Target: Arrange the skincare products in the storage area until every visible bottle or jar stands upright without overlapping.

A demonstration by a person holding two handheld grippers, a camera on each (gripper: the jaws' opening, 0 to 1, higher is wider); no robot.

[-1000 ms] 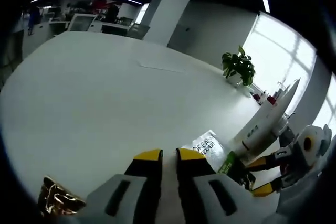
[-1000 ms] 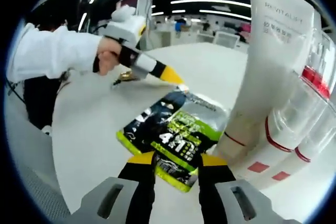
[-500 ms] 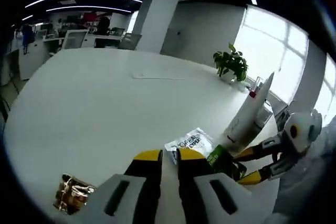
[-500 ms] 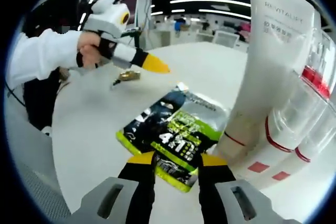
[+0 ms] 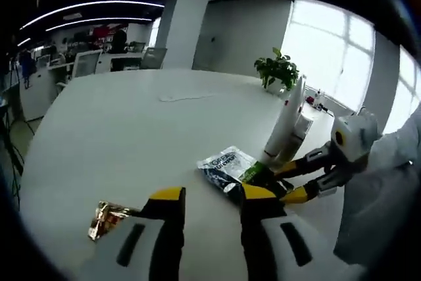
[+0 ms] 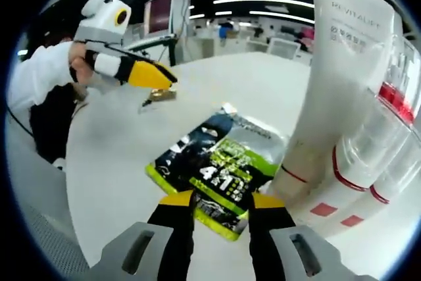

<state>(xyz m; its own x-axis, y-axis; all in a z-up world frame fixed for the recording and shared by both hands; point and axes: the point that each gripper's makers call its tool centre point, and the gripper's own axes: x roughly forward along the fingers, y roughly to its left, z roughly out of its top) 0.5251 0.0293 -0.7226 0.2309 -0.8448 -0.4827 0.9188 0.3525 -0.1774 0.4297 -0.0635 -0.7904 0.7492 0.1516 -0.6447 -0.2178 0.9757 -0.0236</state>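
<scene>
— Right gripper view: how do the tongs stand?
— The right gripper (image 6: 217,201), jaws parted, lies low at the near edge of the flat sachet (image 6: 217,162); the tall white tube (image 6: 332,90) stands upright just right of it.
— And the other?
— The left gripper (image 5: 207,195), also parted, hovers over bare white table (image 5: 99,129), a gold wrapper (image 5: 105,218) near its left jaw.

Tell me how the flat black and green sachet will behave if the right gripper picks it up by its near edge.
The sachet lies flat and thin on the table, so it will probably flop and sag from one edge. Its glossy foil looks slippery; the right gripper, jaws open around the near edge, may need a firm pinch. It looks light, unlikely to disturb the tall white tube beside it.
</scene>
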